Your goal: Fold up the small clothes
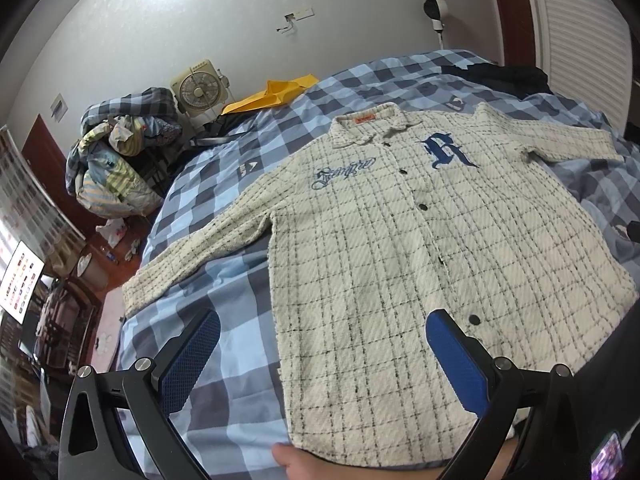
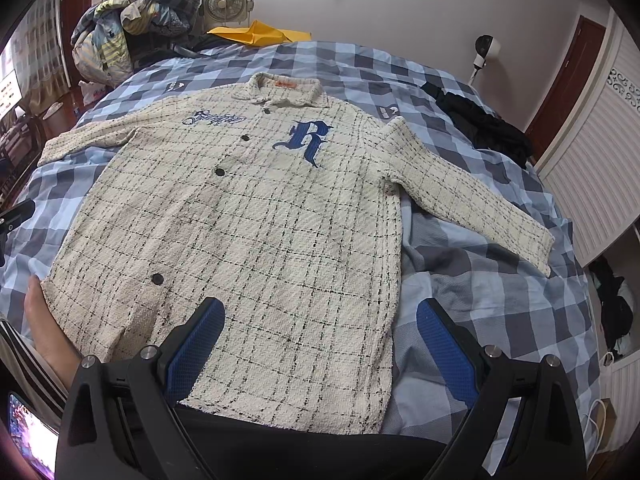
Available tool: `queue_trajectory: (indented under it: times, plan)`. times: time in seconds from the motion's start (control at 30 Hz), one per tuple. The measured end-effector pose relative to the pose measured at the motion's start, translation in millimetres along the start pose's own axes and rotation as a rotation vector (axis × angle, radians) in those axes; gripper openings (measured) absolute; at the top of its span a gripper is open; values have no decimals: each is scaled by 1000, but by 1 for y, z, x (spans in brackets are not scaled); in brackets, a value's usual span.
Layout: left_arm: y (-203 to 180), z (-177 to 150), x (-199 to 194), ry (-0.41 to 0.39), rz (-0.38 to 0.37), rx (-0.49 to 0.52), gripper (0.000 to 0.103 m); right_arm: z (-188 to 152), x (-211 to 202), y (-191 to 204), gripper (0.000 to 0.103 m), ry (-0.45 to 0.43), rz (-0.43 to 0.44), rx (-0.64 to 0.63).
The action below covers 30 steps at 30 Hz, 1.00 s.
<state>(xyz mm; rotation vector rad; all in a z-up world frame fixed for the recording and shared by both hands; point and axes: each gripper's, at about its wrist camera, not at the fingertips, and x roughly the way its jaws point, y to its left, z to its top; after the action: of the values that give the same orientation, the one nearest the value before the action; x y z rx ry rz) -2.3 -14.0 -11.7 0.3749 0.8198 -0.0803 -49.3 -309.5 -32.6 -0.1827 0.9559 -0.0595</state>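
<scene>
Both tongs, left gripper [image 1: 323, 354] and right gripper [image 2: 320, 342], stand apart, holding nothing, at the bottom of each frame. Behind them the cream checked shirt [image 2: 248, 216] lies flat, centre frame, on the bed [image 2: 500, 304]. It looks thick but soft; I would take its sleeve cuffs.

Cream checked shirt [image 1: 380, 248]: coarse, nubbly woven cloth, glossy black snaps. Blue-checked bed cover [image 1: 224, 288]: smooth matt cotton. Left claw [image 1: 320, 360]: matt black plastic, textured blue pads [image 1: 456, 364].
</scene>
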Motion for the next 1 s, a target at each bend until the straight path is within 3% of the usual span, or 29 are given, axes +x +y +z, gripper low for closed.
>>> queue_trajectory:
  times: [1.0]
  plan:
    - [0, 0, 0, -1, 0, 0, 103, 0, 2, 0, 95, 6, -7, -4]
